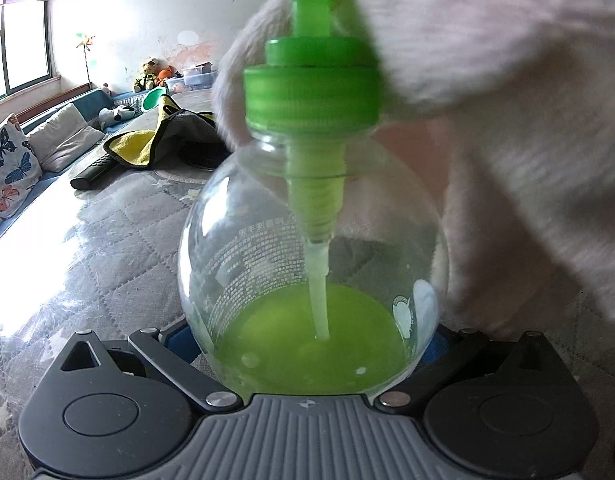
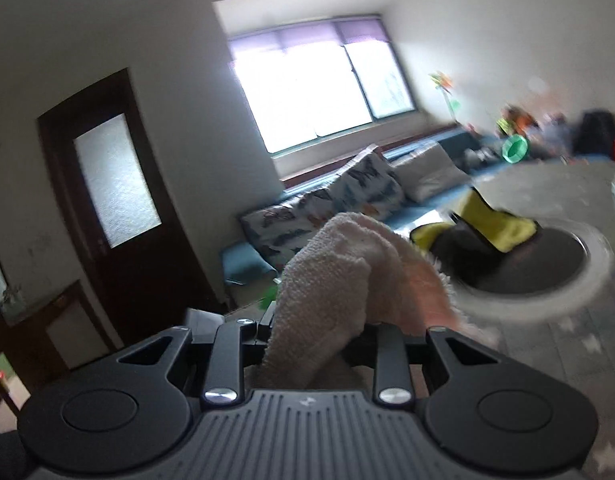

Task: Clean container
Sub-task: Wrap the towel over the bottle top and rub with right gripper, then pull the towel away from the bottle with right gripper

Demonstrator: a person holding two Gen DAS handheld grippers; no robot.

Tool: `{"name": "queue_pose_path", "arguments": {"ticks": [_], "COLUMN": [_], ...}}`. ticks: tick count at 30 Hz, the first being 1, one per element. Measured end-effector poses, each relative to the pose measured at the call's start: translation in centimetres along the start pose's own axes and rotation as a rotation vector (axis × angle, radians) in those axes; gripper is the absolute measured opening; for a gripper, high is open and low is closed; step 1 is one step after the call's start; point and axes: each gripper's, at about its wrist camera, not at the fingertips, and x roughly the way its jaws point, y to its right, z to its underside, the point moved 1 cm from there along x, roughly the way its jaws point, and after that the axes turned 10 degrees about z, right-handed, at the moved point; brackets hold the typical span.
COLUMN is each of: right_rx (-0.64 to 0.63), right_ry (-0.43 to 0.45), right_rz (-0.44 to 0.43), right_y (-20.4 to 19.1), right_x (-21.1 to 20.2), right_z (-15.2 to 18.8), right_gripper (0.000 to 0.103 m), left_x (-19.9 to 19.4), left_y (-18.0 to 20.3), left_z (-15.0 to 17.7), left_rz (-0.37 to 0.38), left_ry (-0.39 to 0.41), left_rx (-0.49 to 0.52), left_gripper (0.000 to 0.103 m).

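Observation:
In the left wrist view my left gripper (image 1: 311, 344) is shut on a round clear pump bottle (image 1: 267, 264) with green liquid at its bottom and a green pump cap (image 1: 311, 92). A pale pink towel (image 1: 487, 72) presses against the bottle's upper right side and the pump neck. In the right wrist view my right gripper (image 2: 319, 320) is shut on that pale towel (image 2: 339, 272), which bunches up over the fingers and hides them. The right view is blurred by motion.
The grey quilted table (image 1: 119, 240) carries a yellow and grey cloth (image 1: 159, 136), a black handle-like object (image 1: 91, 172) and a round dark dish (image 2: 519, 260). A sofa with cushions (image 1: 59, 136) runs along the window wall; a dark door (image 2: 107, 192) is at the left.

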Motion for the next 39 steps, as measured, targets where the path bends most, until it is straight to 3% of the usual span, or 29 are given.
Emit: {"name": "queue_pose_path", "arguments": {"ticks": [9,24,31,35,39], "right_rx": [0.176,0.257,0.315,0.345,0.353], "right_ry": [-0.105,-0.217,-0.241,-0.237,-0.234], "right_rz": [0.096,0.158,0.200,0.188,0.183], "right_y": [4.5,8.6,11.1,11.8,11.8], "right_x": [2.2,6.0,5.1,4.8,4.7], "right_z": [1.3,2.0,4.0,4.7,4.8], "right_gripper": [0.027,0.027,0.027,0.028,0.028], "left_x": [0.1,-0.7,-4.1,-5.9,-5.2], "left_y": [0.0,0.6,3.5,2.9,2.2], "left_z": [-0.2,-0.1,-0.1,-0.9,-1.2], "left_rz": [-0.001,-0.041,-0.130,-0.107,-0.106], "left_ry": [-0.002,-0.026,0.066,0.150,0.131], "left_rx": [0.000,-0.028,0.078,-0.029,-0.144], "left_gripper": [0.103,0.103,0.103,0.103,0.103]}}
